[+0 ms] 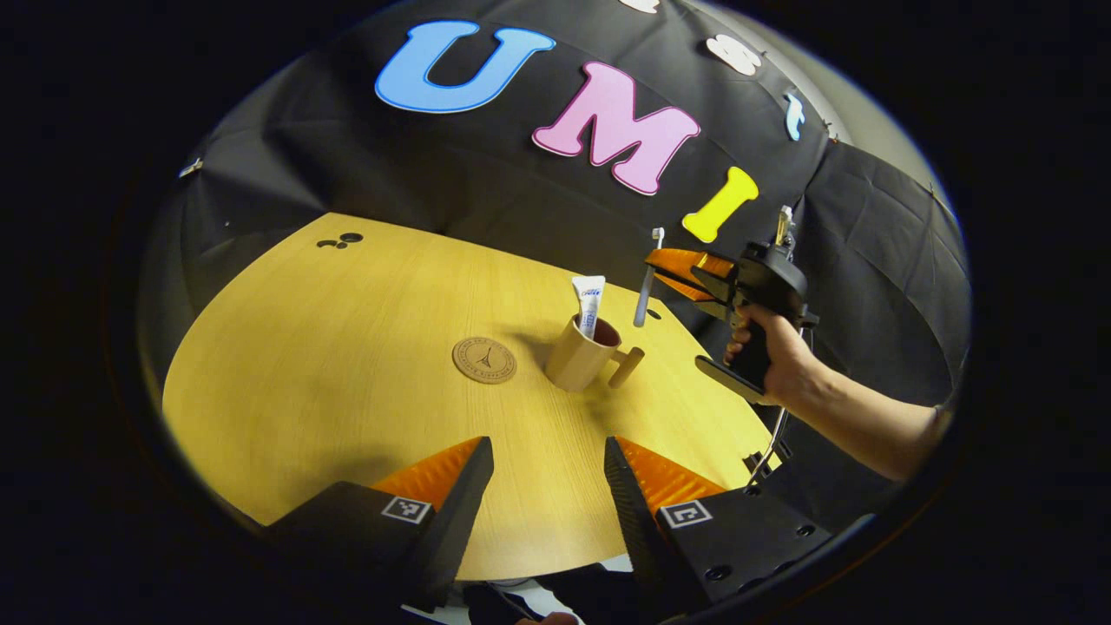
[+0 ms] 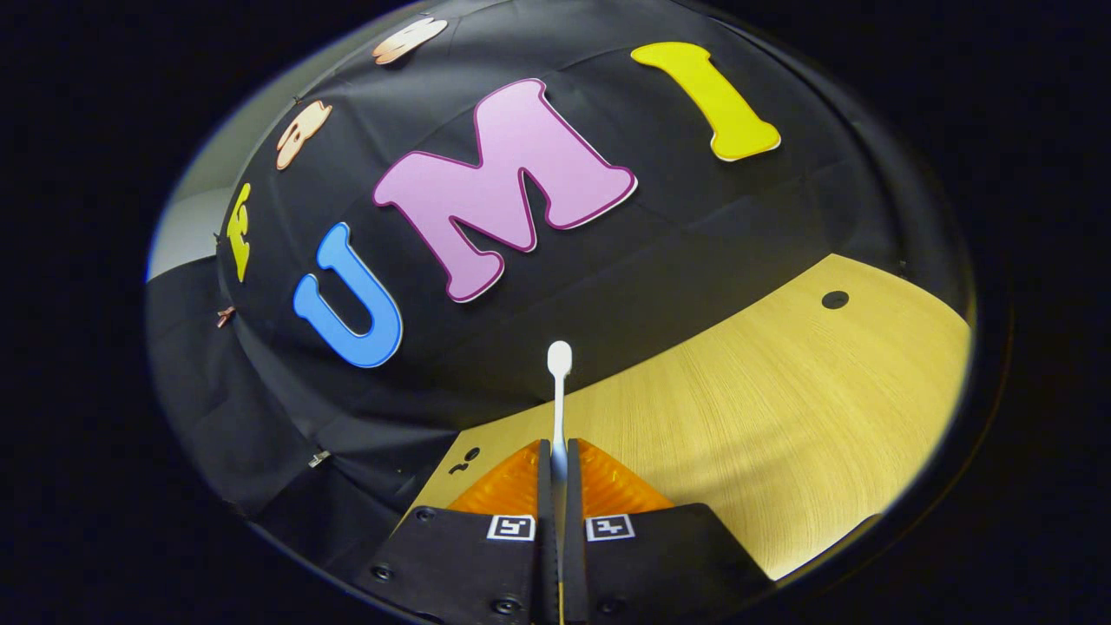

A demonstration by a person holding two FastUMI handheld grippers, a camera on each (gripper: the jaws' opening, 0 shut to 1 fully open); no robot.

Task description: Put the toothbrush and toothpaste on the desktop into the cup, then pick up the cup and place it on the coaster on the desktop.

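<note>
A tan cup (image 1: pixel 580 356) with a side handle stands on the wooden desktop (image 1: pixel 347 365). The white toothpaste tube (image 1: pixel 589 304) sticks up out of it. A round brown coaster (image 1: pixel 483 359) lies just left of the cup. My right gripper (image 1: pixel 673 271), held by a hand, hovers above and right of the cup, shut on the white toothbrush (image 1: pixel 647 279), which hangs nearly upright over the cup's right side. In the right gripper view the toothbrush (image 2: pixel 558 395) rises from between the shut right gripper (image 2: pixel 555 464). My left gripper (image 1: pixel 548 473) stands open near the desk's front edge.
A person's forearm (image 1: pixel 855 417) reaches in from the right. Small dark holes (image 1: pixel 340 240) mark the desktop's far left; another hole (image 2: pixel 835 299) shows in the right gripper view. Black cloth walls close off the back.
</note>
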